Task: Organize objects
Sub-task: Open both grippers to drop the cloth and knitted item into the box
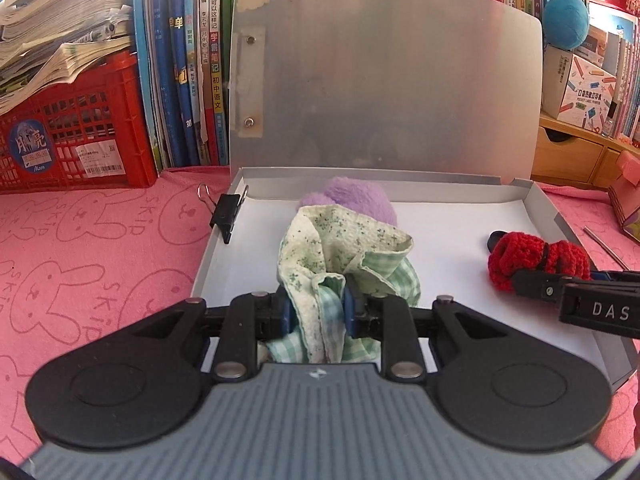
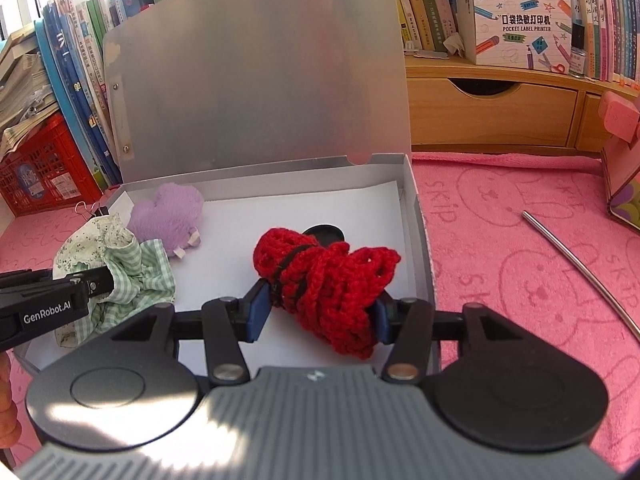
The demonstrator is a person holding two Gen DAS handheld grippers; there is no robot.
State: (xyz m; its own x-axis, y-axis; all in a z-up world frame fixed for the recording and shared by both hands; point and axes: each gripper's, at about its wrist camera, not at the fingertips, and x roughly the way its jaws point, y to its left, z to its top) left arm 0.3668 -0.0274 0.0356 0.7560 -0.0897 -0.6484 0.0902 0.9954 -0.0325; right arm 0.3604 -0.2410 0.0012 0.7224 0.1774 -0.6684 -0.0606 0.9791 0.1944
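Observation:
An open grey box (image 1: 216,240) lined with white paper stands on a pink rabbit-print towel (image 1: 88,248), its lid (image 1: 380,80) upright behind. My left gripper (image 1: 317,312) is shut on a crumpled green floral and checked cloth (image 1: 340,248), which fills the gap between the blue pads above the box's near side. My right gripper (image 2: 320,314) has its pads against both sides of a red crochet piece (image 2: 328,276) with a black band, low over the paper on the right. A purple plush (image 2: 168,216) lies at the back of the box. A black binder clip (image 1: 228,212) is clipped on the left wall.
A red crate (image 1: 80,140) with stacked papers and a row of books stands behind on the left. On the right are a wooden drawer shelf (image 2: 480,108), a label printer carton (image 2: 516,20), a pink box (image 2: 624,184) and a metal rod (image 2: 580,264) lying on the towel.

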